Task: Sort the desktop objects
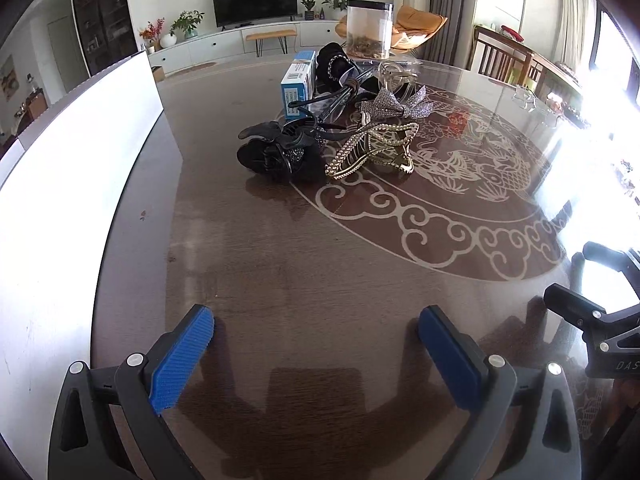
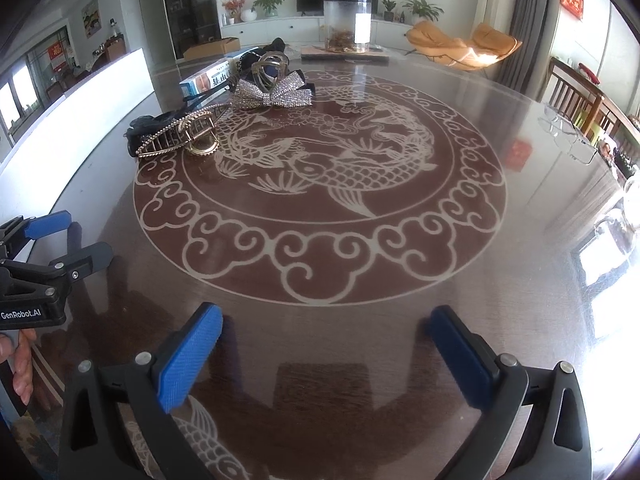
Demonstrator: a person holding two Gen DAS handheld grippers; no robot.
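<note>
Left wrist view: the left gripper [image 1: 316,340] hangs low over a glossy brown table [image 1: 320,264], its blue-padded fingers spread wide with nothing between them. Far ahead lies the clutter to be sorted. A black hair clip [image 1: 276,152] sits nearest, touching a gold pearl-edged claw clip [image 1: 372,150] just to its right. Behind them rest a silver rhinestone bow [image 1: 390,106], a clear claw clip [image 1: 396,74] and a blue-and-white box [image 1: 297,80], partly masked by dark bands and cords too tangled to tell apart. A clear jar [image 1: 369,30] stands at the far edge, its contents indistinct. A white board [image 1: 76,152] runs along the left. At the right edge the right gripper [image 1: 600,312] is cut off and washed out by window glare.

Right wrist view: the right gripper [image 2: 324,344] is likewise spread wide and holds nothing, above the table's pale fish-and-cloud inlay [image 2: 320,172]. The pile sits at far left: gold claw clip [image 2: 180,136] in front, the black clip mostly hidden behind it, bow [image 2: 276,94] and box [image 2: 208,78] beyond. The left gripper [image 2: 68,240] enters from the left edge, fingers apart.
</note>
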